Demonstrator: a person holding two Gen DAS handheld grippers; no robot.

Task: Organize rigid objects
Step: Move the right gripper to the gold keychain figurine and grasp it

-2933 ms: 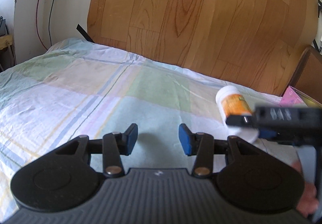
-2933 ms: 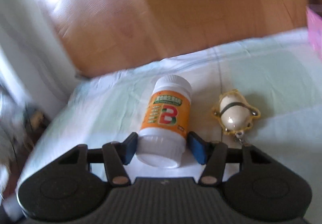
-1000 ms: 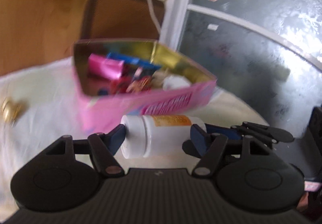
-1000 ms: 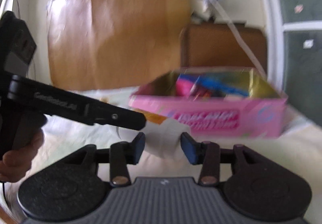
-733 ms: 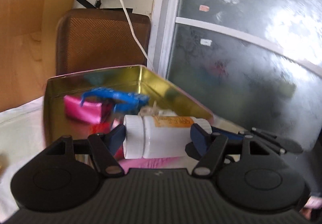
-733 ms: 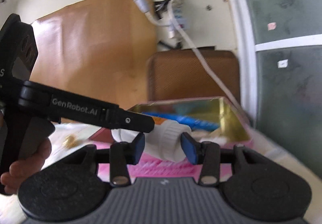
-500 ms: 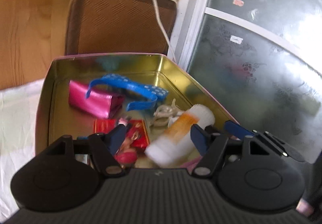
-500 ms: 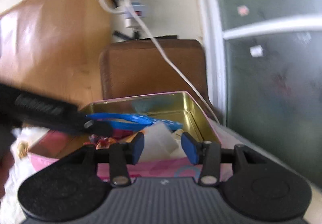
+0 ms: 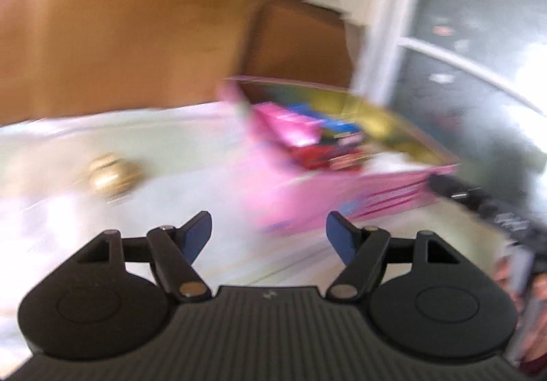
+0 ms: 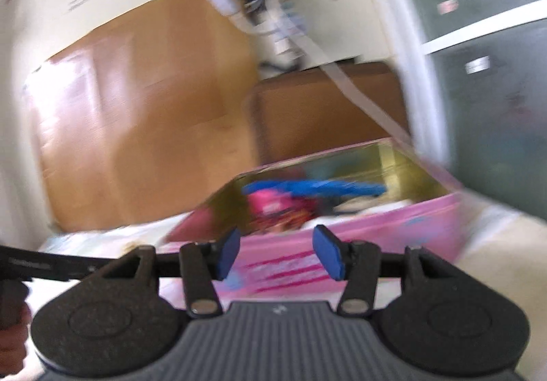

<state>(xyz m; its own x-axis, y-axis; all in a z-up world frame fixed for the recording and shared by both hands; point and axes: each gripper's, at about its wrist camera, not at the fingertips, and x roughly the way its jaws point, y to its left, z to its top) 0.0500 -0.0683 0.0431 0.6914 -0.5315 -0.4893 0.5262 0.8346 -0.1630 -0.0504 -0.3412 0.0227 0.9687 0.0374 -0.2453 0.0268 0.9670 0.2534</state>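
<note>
Both views are motion-blurred. A pink tin box [image 9: 359, 189] with a gold inside stands on the bed, holding pink, blue and red items; it also shows in the right wrist view [image 10: 393, 227]. A white shape lies in its near corner [image 9: 393, 160]. A small gold egg-shaped trinket [image 9: 111, 174] lies on the sheet left of the box. My left gripper [image 9: 268, 237] is open and empty, in front of the box's near left corner. My right gripper [image 10: 275, 252] is open and empty, just before the box's pink front wall.
The bed sheet [image 9: 171, 155] is pale and checked. A wooden headboard panel [image 9: 136, 22] and a brown chair back [image 10: 324, 114] stand behind the box. A frosted glass door [image 10: 495, 73] is at the right. A white cable [image 10: 359, 100] hangs above the box.
The white and orange bottle left both grippers and dropped into the box. Both grippers have opened and pulled back from over the box; the left one has swung left.
</note>
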